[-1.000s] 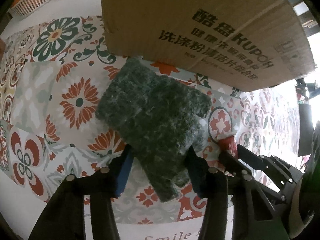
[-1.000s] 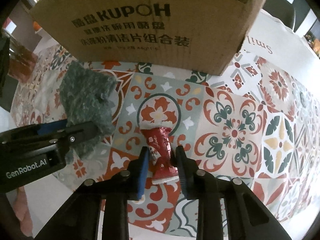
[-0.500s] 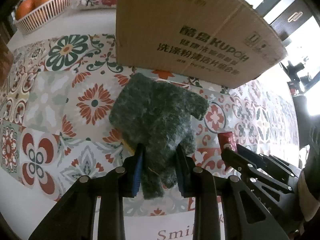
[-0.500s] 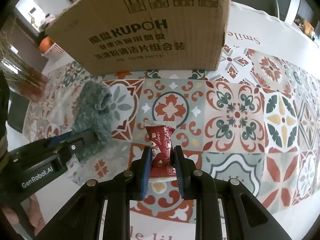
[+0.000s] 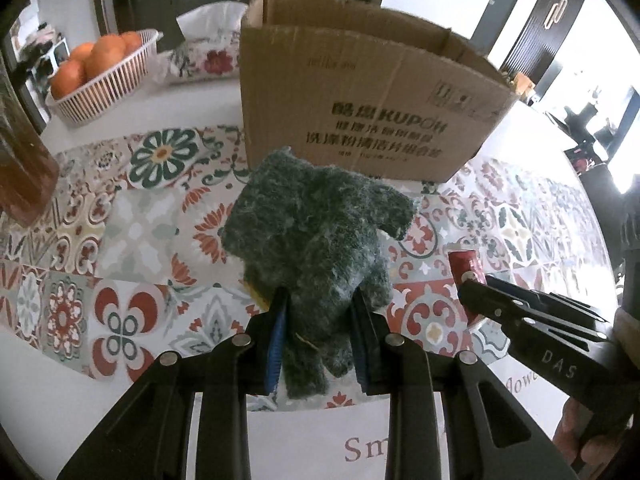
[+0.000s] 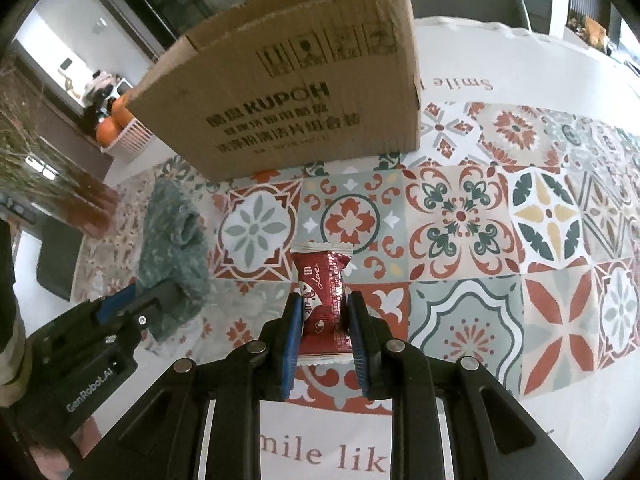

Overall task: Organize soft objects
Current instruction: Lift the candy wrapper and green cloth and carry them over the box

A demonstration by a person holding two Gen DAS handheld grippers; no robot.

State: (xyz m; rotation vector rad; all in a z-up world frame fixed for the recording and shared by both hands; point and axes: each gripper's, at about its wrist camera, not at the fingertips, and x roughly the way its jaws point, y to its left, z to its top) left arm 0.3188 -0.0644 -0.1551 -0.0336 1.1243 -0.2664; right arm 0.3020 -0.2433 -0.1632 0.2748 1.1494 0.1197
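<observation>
- Black-armed left gripper (image 5: 320,320) sits nearest in its own view, jaws closed narrow on the lower end of a fuzzy grey-green glove (image 5: 316,236); most of the glove fans out ahead of the jaws, above the tiled cloth.
- Right gripper (image 6: 323,320) likewise has its jaws pinched on a red snack packet (image 6: 323,296), gripped around its lower half, top end pointing away.
- Both things appear raised off the worktop (image 6: 500,240), though whether the glove's far edge touches the cloth I cannot tell.
- Beyond them stands an open cardboard box (image 5: 360,112), well apart from both loads, and likely the place they go.
- Judging progress: two pickups look done, nothing is dropped in yet; carrying over the rim and releasing is left. The packet seems an odd fit for "soft".
- Left view alone looks slightly into the box mouth, but its floor is hidden, so what it holds is unknown; it also shows a basket of oranges (image 5: 100,76) and a floral tissue pouch (image 5: 204,52) farthest back.
- Right view alone shows the packet's printed face and the long bare stretch of patterned cloth to the right.
</observation>
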